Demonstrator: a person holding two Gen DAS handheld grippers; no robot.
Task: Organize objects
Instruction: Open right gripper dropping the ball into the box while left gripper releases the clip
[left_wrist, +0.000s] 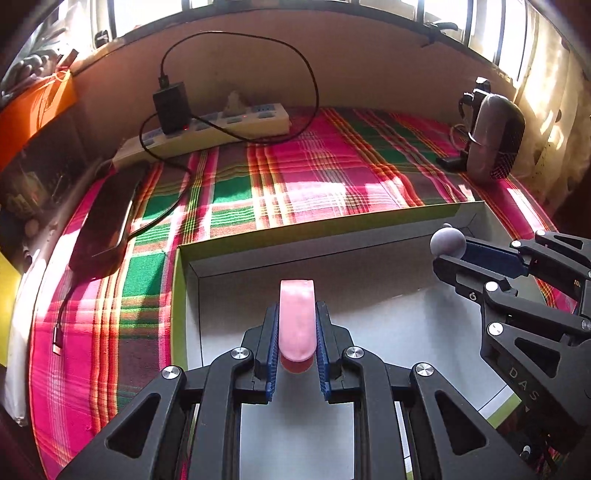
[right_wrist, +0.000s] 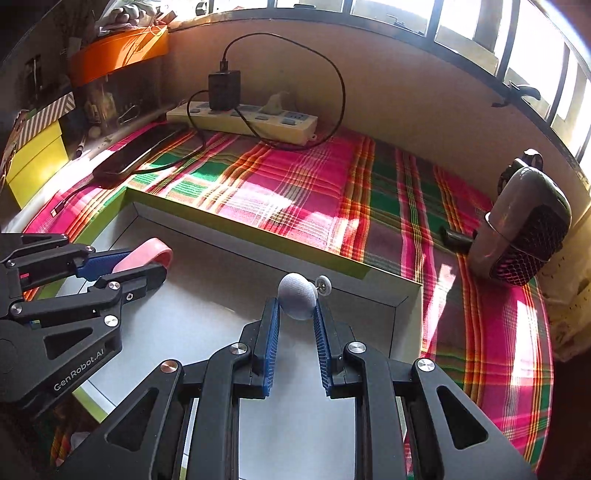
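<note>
Left wrist view: left tool (left_wrist: 297, 317) pinches pink object (left_wrist: 296, 314), lower end hidden; right tool (left_wrist: 448, 254) clamps grey ball (left_wrist: 447, 242).

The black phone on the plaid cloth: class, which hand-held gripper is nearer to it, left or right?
Left. The left hand-held gripper, shut on a pink piece, is over the box's end nearest the phone. The right hand-held gripper, holding a grey ball, is over the opposite end.

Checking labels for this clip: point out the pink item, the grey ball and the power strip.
pink item (left_wrist: 296, 317), left wrist view, its upper face
grey ball (right_wrist: 297, 301), right wrist view, its rounded front
power strip (right_wrist: 243, 120), right wrist view, its top face
</note>
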